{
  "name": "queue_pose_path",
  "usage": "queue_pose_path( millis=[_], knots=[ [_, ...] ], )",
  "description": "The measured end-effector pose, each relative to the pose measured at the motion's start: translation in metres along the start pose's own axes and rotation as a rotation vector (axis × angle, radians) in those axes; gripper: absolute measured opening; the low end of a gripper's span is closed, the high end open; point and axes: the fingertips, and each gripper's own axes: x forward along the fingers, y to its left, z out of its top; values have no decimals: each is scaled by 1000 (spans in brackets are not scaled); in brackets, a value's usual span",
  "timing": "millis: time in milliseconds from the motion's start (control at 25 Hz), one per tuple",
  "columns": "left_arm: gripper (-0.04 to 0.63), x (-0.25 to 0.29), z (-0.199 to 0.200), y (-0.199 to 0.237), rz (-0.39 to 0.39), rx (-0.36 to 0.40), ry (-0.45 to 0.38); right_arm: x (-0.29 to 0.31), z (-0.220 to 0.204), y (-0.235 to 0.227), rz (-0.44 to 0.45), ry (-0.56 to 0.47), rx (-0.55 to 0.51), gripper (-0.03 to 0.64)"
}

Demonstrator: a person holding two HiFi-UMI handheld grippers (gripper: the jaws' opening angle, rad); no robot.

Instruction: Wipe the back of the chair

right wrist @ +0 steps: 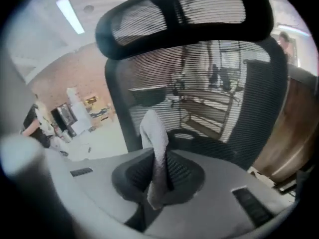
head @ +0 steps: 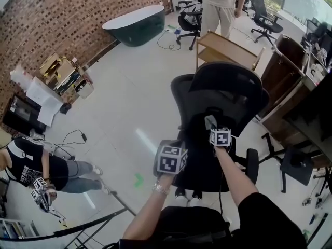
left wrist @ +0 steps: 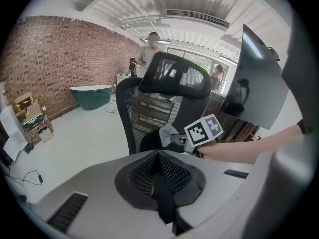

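A black mesh office chair [head: 223, 95] stands in front of me, its back [right wrist: 214, 88] and headrest [right wrist: 184, 14] filling the right gripper view. My right gripper [head: 211, 126] is shut on a grey-white cloth [right wrist: 154, 138], which sticks up from its jaws close to the lower chair back. That cloth [left wrist: 169, 132] and the right gripper's marker cube [left wrist: 204, 129] also show in the left gripper view, beside the chair [left wrist: 169, 93]. My left gripper [head: 175, 148] hangs to the left of the chair, a little behind the right one. The left gripper [left wrist: 159, 156] has its jaws shut with nothing between them.
A wooden frame [head: 228, 48] stands just beyond the chair, with a standing person [head: 220, 4] and another office chair [head: 189, 19] behind it. A dark green tub [head: 136, 25] sits by the brick wall. Dark desks [head: 290, 102] line the right. A person [head: 31, 165] sits on the floor at left.
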Motion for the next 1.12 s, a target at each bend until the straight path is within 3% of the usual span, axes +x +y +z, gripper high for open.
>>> queue_pose_path(
  millis=[120,240,320,440,560,720,880,1000,1120],
  knots=[
    [-8,-5,-3,0,11,2,7,29,0,63,84,39,-38,25],
    [-8,-10,-7,1,18,9,13,45,11,71,74,44,-128,25],
    [-8,-17,-10,7,30,14,14,51,11,49,32,51,-144,25],
    [-8,-31,-17,22,60,9,16,47,-21,2,-33,164,-33,25],
    [-8,-33,-18,27,64,-2,18,33,-21,-68,-151,115,4,25],
    [-8,-21,-12,10,26,-2,14,-4,-53,-139,-173,151,196,25],
    [-8,-13,-4,-6,-16,27,17,-42,-54,-197,-299,92,209,25],
    [-8,-9,-2,-16,-37,45,27,-51,-43,-178,-275,59,189,25],
    [-8,-6,-1,-22,-46,49,28,-35,-17,-106,-147,3,107,25]
  ],
)
